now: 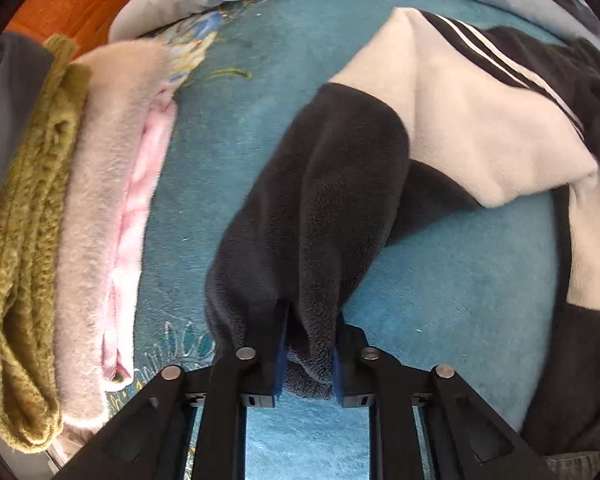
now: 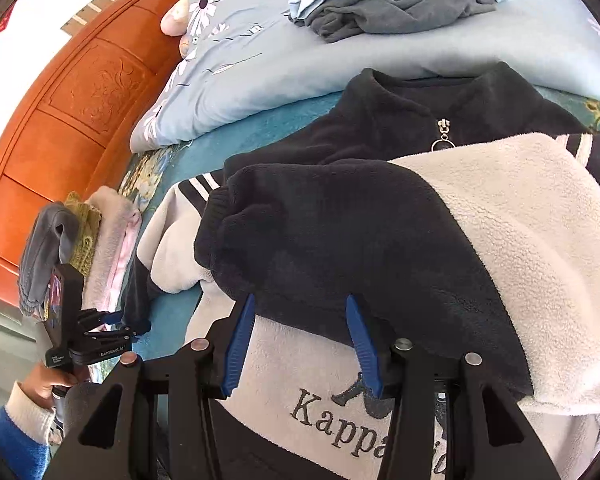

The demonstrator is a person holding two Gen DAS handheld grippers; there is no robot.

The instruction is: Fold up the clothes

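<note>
A black-and-cream fleece jacket [image 2: 500, 220] lies front-up on the teal blanket, with a zipper pull [image 2: 444, 128] at the collar and embroidered "Kappa" lettering [image 2: 340, 428] low on the chest. One sleeve [image 2: 340, 232] lies folded across the chest. My right gripper [image 2: 300, 336] is open, its blue pads at that sleeve's black cuff end. The other sleeve [image 1: 312, 200] stretches out from the jacket body [image 1: 480, 120], and my left gripper [image 1: 310, 344] is shut on its black cuff. In the right wrist view the left gripper [image 2: 116, 326] shows at the lower left.
A stack of folded clothes [image 1: 92, 200], green knit, beige and pink, sits left of the jacket on the teal blanket [image 1: 440, 280]. A light-blue duvet [image 2: 260, 60] with a heap of unfolded clothes [image 2: 400, 4] lies behind. An orange wooden headboard [image 2: 80, 100] stands at the left. A hand [image 2: 48, 380] holds the left gripper.
</note>
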